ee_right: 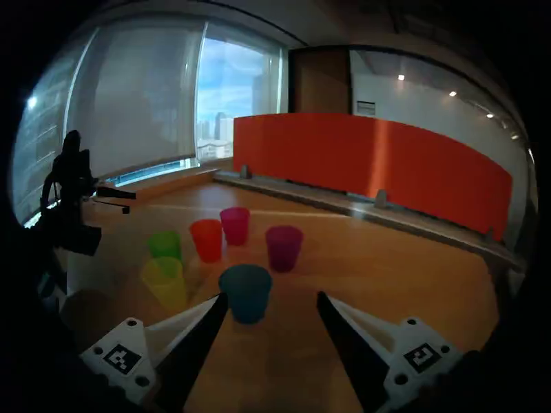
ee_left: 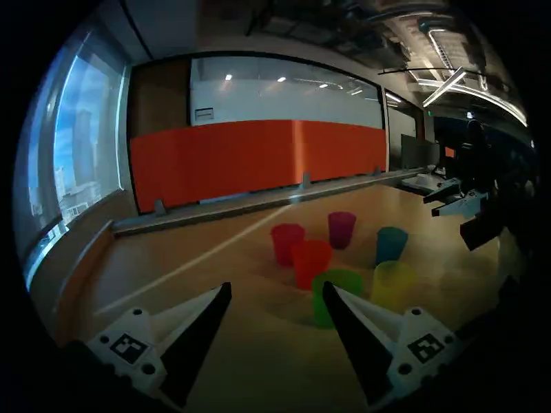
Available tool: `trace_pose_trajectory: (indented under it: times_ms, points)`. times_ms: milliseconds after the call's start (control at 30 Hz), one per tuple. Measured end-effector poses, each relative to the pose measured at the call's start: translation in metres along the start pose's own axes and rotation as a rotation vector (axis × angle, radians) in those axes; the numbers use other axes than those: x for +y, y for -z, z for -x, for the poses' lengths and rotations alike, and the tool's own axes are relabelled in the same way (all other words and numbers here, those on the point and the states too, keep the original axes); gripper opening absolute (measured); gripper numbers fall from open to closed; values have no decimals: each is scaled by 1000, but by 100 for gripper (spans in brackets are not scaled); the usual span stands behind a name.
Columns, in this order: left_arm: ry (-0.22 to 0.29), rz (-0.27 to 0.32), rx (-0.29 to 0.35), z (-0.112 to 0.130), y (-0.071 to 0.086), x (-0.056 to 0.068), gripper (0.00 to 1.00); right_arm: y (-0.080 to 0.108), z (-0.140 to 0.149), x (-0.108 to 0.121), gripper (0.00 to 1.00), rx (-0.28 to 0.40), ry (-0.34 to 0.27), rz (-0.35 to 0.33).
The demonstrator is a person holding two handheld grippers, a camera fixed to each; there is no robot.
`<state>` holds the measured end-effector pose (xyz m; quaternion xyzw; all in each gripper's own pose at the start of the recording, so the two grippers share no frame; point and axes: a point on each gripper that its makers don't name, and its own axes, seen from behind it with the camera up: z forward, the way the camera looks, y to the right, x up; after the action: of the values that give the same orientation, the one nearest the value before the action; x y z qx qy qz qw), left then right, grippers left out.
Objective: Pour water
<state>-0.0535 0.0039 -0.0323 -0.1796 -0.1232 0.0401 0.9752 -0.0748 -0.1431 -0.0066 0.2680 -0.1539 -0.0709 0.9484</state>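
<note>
Six translucent plastic cups stand upright in a loose cluster on a wooden table (ee_left: 227, 344). In the left gripper view the green cup (ee_left: 335, 292) and yellow cup (ee_left: 392, 283) are nearest, then orange (ee_left: 311, 261), red (ee_left: 287, 242), purple (ee_left: 341, 229) and teal (ee_left: 391, 245). My left gripper (ee_left: 275, 288) is open just short of the green cup and holds nothing. In the right gripper view the teal cup (ee_right: 245, 292) stands right ahead of my open right gripper (ee_right: 271, 297), close to its left finger. Behind it are purple (ee_right: 284, 246), red (ee_right: 235, 225), orange (ee_right: 207, 239), green (ee_right: 164, 244) and yellow (ee_right: 165, 281).
An orange divider panel (ee_left: 255, 162) on a rail closes the table's far side. Windows (ee_right: 231, 96) run along one wall. The other gripper appears dark at the table's right (ee_left: 458, 203) in the left gripper view, and at the left (ee_right: 76, 199) in the right gripper view.
</note>
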Motion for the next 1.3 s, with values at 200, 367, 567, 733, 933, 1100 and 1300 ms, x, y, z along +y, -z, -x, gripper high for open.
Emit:
trace_pose_trajectory:
  times_ms: [200, 367, 567, 733, 933, 1100, 1300]
  points:
    - [-7, -19, 37, -8, -2, 5, 99, 7, -15, 21, 99, 65, -46, 87]
    - [28, -37, 82, -16, -1, 9, 99, 14, -24, 40, 100, 117, -60, 192]
    - [76, -88, 134, -28, 5, 1, 99, 27, -32, 61, 100, 188, -69, 304]
    - [93, -139, 180, -41, 10, -6, 98, 38, -38, 75, 99, 247, -86, 393]
    - [100, -188, 222, -53, 12, -8, 98, 47, -40, 87, 99, 285, -89, 477]
    - [106, -212, 256, -60, 14, -4, 98, 54, -35, 98, 100, 294, -92, 539]
    - [96, -239, 259, -59, 8, -2, 98, 62, -34, 107, 99, 310, -109, 583]
